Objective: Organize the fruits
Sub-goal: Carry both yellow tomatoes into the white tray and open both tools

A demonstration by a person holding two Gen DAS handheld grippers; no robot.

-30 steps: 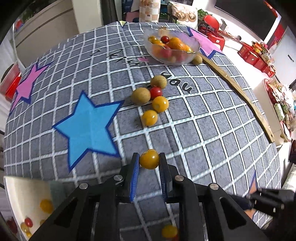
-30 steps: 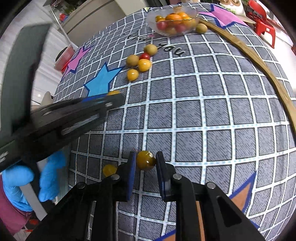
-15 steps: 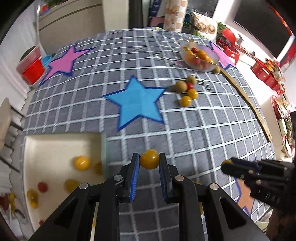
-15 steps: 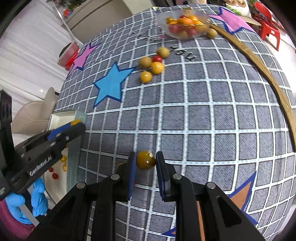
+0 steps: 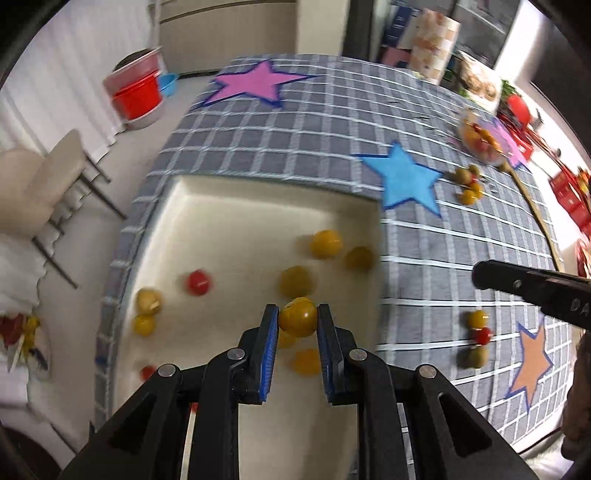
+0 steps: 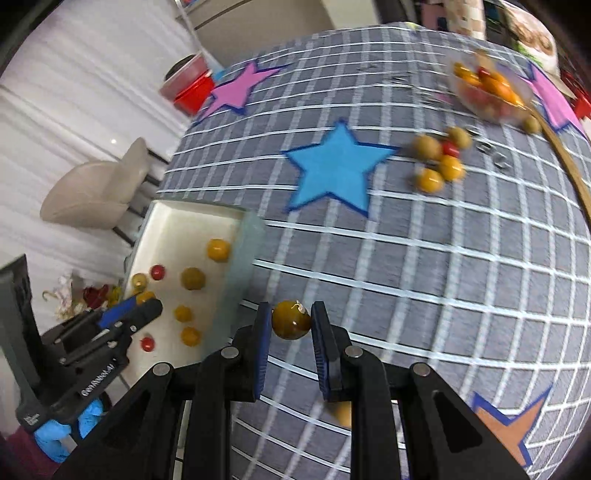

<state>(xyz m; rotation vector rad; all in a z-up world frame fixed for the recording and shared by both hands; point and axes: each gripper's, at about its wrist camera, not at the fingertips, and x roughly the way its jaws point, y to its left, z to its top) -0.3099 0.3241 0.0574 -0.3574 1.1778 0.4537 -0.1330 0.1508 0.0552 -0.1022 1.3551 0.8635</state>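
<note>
Over tray: left gripper [image 5: 297,320] is clamped on a yellow fruit [image 5: 297,316], directly above the tray [image 5: 229,206] floor.
Beside tray: right gripper [image 6: 287,325] is clamped on a darker fruit [image 6: 291,319], above the table [image 6: 424,258], just right of the tray wall.
Tray contents: several yellow and red fruits.
Key relation: left gripper is nearer; its fruit likely drops straight down. Right gripper needs to travel left over the wall.

A table draped in a grey checked cloth [image 5: 332,122] with coloured stars fills the room; beside it stands a beige chair [image 5: 40,184] on a pale glossy floor [image 5: 92,236], white curtains [image 6: 92,74] behind, a red bucket [image 5: 135,94] near cream cabinets [image 5: 229,33]
</note>
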